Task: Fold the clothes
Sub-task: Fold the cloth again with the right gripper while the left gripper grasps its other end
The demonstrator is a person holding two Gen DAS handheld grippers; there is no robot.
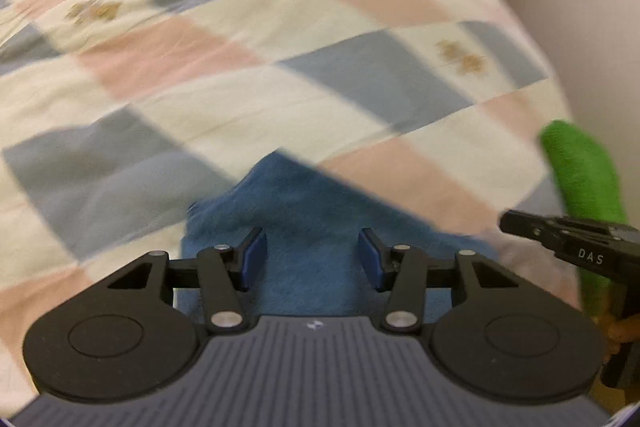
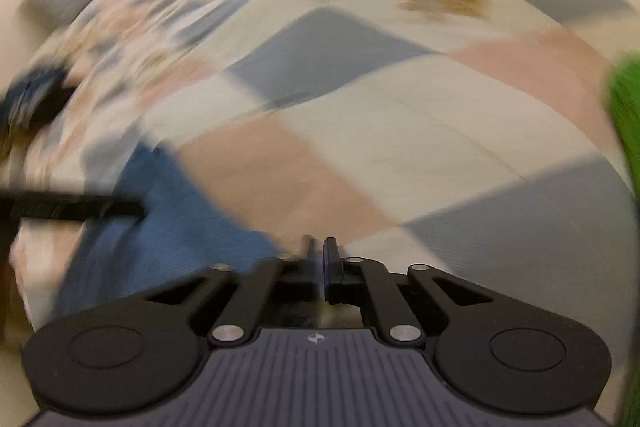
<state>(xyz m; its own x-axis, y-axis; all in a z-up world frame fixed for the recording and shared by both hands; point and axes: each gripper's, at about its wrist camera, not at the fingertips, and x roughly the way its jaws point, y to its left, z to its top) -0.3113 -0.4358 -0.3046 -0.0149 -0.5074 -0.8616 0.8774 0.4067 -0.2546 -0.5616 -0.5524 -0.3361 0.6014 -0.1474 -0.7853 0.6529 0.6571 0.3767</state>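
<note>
Left gripper (image 1: 312, 259) at bottom centre, blue-padded jaws spread, nothing pinched; fuzzy blue cloth (image 1: 316, 207) lies beneath and between them, pointed corner toward frame centre. Right gripper (image 2: 319, 255), jaws pressed together, empty. Soft quilted bedspread (image 1: 240, 99), pink, grey, cream checks. Fleecy green cloth (image 1: 580, 171) at right edge.

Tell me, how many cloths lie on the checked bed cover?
2. The blue cloth lies below the left gripper. The green cloth lies at the right edge of the bed cover. Others may be out of view.
</note>
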